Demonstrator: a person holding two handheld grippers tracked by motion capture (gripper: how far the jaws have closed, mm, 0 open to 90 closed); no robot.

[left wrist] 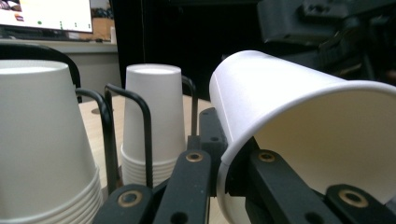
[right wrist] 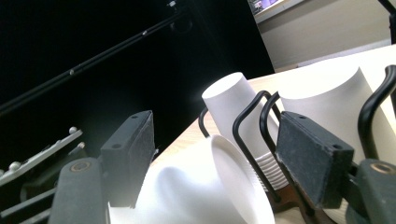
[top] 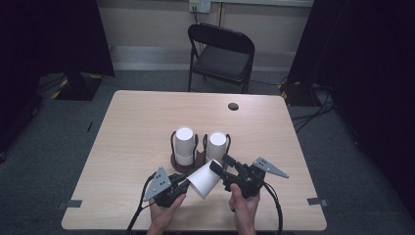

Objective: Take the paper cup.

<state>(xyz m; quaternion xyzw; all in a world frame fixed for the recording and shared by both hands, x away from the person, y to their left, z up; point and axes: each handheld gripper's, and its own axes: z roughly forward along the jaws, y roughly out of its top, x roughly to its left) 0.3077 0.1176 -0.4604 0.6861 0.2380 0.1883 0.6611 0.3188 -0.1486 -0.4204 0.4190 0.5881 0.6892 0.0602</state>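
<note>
White paper cup (top: 203, 178), one item, held on its side at lower centre of the high view, mouth toward the lower left, closed base toward the upper right; my left gripper (top: 182, 185) has its jaws pinched tight on the rim, one jaw inside the mouth and one outside, as the left gripper view shows at lower centre, the cup (left wrist: 299, 126) filling the right half of that frame; my right gripper (top: 221, 169) sits at the base end with jaws partly apart, one either side of the cup's narrow end (right wrist: 205, 186) in the right gripper view, a gap showing at the right-hand pad; whether the left-hand pad presses the wall I cannot tell. Wire cup holder (top: 172, 142) on a dark round base, just above the held cup in the high view; two stacks of upturned white cups in it, left stack (top: 184, 144) and right stack (top: 216, 145). Wooden table (top: 137, 127), pale; black folding chair (top: 221, 56) beyond it at upper centre.
</note>
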